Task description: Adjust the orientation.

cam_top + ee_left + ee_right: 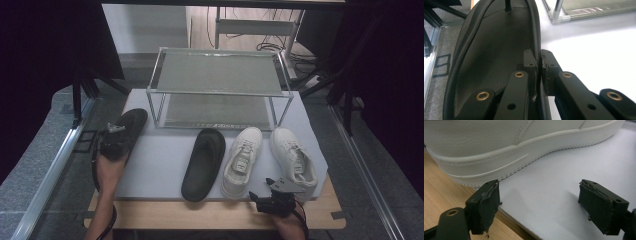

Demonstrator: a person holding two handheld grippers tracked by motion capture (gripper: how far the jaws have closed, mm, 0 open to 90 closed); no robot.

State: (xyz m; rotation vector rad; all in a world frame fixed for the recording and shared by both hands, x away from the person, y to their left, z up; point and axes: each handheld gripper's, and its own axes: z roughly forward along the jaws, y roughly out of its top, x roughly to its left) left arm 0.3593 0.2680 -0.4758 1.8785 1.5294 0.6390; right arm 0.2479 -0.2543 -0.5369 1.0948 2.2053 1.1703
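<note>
A black slipper [131,121] lies at the left edge of the white mat [160,155]. My left gripper [118,134] rests over its heel end. In the left gripper view the jaws stand shut on the slipper's [494,50] right rim, and the left gripper [538,68] has the thin raised edge pinched between its pads. A second black slipper [204,162] lies mid-mat beside two white sneakers [242,160] [294,157]. My right gripper [262,188] sits at the mat's front edge, open. The right gripper [541,205] holds nothing, and a white sneaker's sole [511,147] is just beyond it.
A two-shelf metal rack [220,90] stands at the back of the mat; its corner post [559,12] is just right of the held slipper. The wooden table edge [215,215] runs along the front. Aluminium frame rails [50,175] flank both sides.
</note>
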